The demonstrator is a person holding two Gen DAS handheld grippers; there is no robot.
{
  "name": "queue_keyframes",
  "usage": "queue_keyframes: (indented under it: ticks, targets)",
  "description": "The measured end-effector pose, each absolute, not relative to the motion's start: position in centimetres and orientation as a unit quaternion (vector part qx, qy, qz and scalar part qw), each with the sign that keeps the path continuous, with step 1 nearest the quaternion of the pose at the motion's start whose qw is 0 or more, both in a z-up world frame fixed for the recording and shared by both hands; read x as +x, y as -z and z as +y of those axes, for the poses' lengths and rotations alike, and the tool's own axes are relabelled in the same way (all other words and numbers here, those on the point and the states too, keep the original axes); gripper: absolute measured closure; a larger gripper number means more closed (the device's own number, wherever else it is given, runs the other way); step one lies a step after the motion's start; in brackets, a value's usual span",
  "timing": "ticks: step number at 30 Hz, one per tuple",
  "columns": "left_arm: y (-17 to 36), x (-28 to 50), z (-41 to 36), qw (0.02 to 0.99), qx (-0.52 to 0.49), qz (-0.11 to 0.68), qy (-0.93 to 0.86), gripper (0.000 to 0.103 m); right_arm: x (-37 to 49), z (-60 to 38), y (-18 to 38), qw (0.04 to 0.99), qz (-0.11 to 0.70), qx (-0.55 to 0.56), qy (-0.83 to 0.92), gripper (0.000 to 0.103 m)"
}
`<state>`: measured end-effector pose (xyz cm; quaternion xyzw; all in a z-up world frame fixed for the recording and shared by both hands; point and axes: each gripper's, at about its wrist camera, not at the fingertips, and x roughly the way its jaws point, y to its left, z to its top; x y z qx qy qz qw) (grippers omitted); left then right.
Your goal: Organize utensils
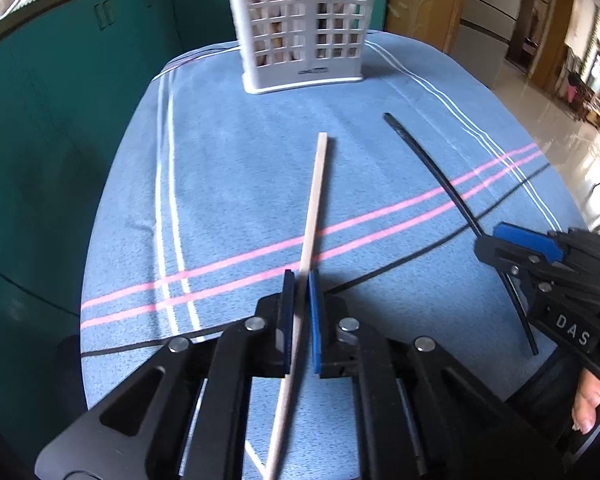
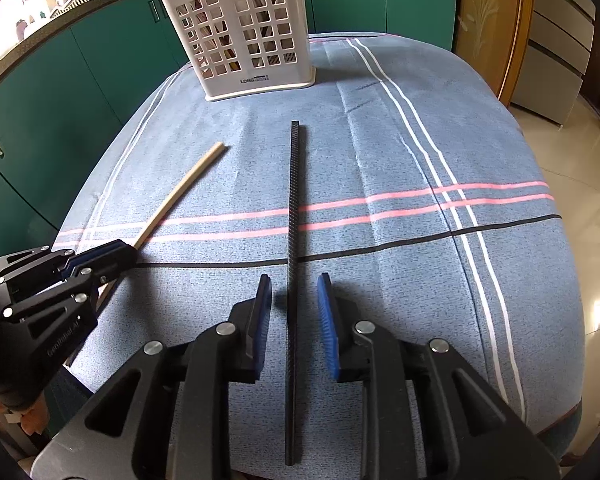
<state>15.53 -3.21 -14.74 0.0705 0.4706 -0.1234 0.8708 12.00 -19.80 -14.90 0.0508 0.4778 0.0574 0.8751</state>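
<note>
While both tools sit low over the counter (image 2: 420,128), which is covered w/ a blue striped cloth, the step in hand looks like the pick-up of two loose chopsticks, one per tool.

Left tool (image 1: 299,280): its blue pads are nearly closed around a pale wooden chopstick (image 1: 315,208); they appear to touch it, but a firm grip can't be confirmed. That stick lies on the cloth, long axis running away from the camera, far tip pointing toward the white perforated plastic utensil holder (image 1: 300,28) standing upright at the far end of the counter.

Right tool (image 2: 293,280): its pads stand apart, a clear gap each side of a black ridged chopstick (image 2: 295,200), so nothing is gripped yet. This stick also lies flat, long axis straight ahead, far tip aimed at the holder but well short of it.

The two sticks lie near each other, not touching, roughly side by side.

Next move, as a judgement: right tool needs to close on the black stick, then both sticks must be lifted, turned upright & lowered into the holder's open top.
</note>
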Motion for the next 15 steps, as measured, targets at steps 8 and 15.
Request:
queue_keyframes:
  ticks: [8,15]
  targets:
    - [14.5,15.9,-0.8,0.864,0.008,0.497,0.084,0.097,11.9,-19.7,14.9,0.875,0.477,0.052,-0.059,0.077]
    - [13.9,15.2,-0.9,0.871,0.006,0.483,0.089,0.097,11.7,-19.6,14.9,0.876,0.475,0.053,-0.062,0.071]
